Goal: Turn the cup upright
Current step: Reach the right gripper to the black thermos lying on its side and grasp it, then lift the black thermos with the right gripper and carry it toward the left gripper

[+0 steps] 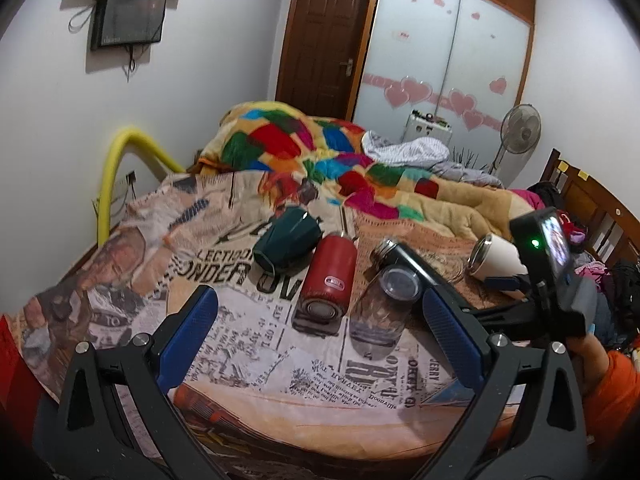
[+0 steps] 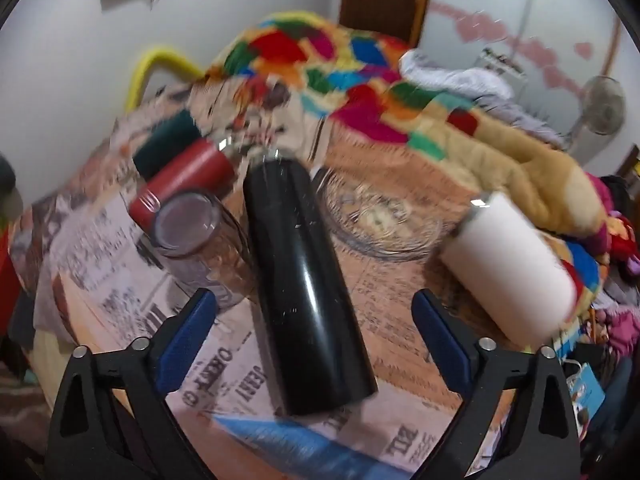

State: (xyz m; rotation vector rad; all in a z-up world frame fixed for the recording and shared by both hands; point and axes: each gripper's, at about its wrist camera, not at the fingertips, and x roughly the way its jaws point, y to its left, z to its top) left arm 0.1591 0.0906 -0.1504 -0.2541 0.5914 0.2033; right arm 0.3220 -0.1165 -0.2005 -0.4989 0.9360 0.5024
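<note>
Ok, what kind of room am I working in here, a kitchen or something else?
Not a kitchen: most likely a bedroom. The cups lie on a bed with a newspaper-print sheet and a heaped patchwork blanket. Behind it stand a sliding wardrobe with heart stickers and a wooden door.

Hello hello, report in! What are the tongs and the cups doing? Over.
Both tongs, left and right, open, empty. Tall black metal cup lying on its side between right tongs. Upside-down clear glass close beside it. Over.
</note>
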